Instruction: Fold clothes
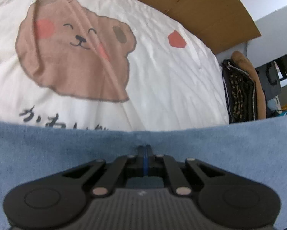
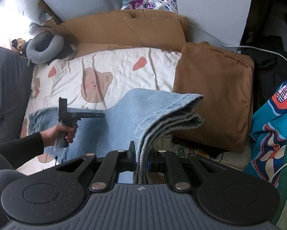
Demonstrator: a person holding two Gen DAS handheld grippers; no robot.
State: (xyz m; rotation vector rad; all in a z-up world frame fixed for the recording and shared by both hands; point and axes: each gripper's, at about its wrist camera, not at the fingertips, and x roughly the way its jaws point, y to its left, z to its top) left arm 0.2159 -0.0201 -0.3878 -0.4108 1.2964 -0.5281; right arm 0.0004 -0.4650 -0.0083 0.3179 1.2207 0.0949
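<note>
Gripping layered denim jeans point(image 2: 143, 115), both tools point(image 2: 141, 153)

Jeans point(image 2: 124, 115) lie on the bedsheet point(image 2: 114, 65) mid-frame; cushion point(image 2: 214, 95) right, cardboard point(image 2: 124, 28) behind, neck pillow point(image 2: 43, 47) upper left.

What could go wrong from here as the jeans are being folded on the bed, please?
The right hand-held gripper pinches several stacked layers of the jeans; an inner layer might slip out. The lifted hem hangs beside the brown folded cloth and could snag or drag it. The left hand-held gripper grips only an edge.
</note>
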